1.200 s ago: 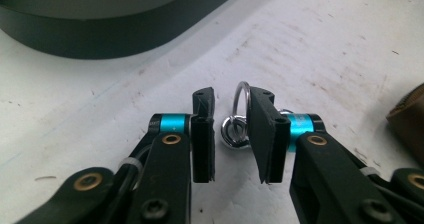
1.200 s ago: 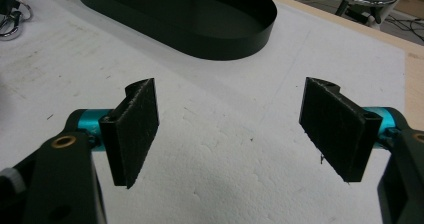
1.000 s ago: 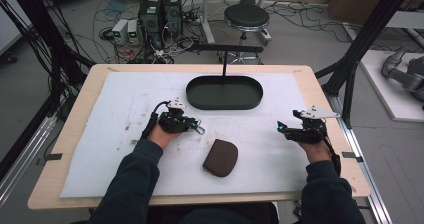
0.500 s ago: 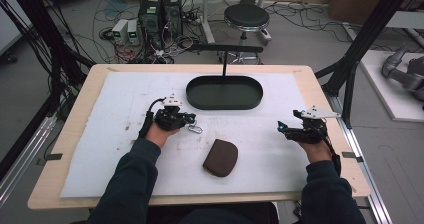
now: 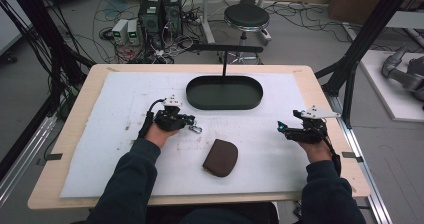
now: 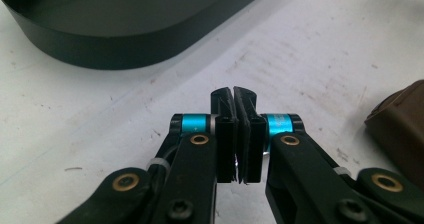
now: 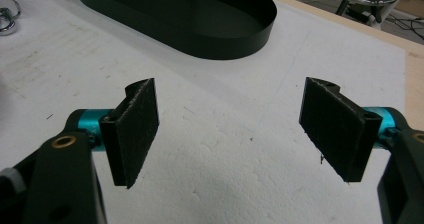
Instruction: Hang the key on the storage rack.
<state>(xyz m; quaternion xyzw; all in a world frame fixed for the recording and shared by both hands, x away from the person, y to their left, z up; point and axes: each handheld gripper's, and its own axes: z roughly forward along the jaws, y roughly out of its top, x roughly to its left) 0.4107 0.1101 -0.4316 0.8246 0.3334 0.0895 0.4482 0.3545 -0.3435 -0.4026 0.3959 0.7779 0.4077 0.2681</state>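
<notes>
Two grippers rest on the white mat (image 5: pixel 100 149).

Left gripper (image 5: pixel 196 128): jaws pressed together with nothing between them, having just finished closing, its tips by a small metal ring (image 5: pixel 196 129).

Right gripper (image 5: pixel 281 127): jaws spread wide, empty, near the mat's right edge.

Brown pouch (image 5: pixel 220 157): flat near the mat's front edge, between the hands, nearer the left gripper, lying toward the person from its tips; long axis tilted.

Black tray (image 5: pixel 224 92): toward the back edge; bare mat surrounds the pouch.
</notes>
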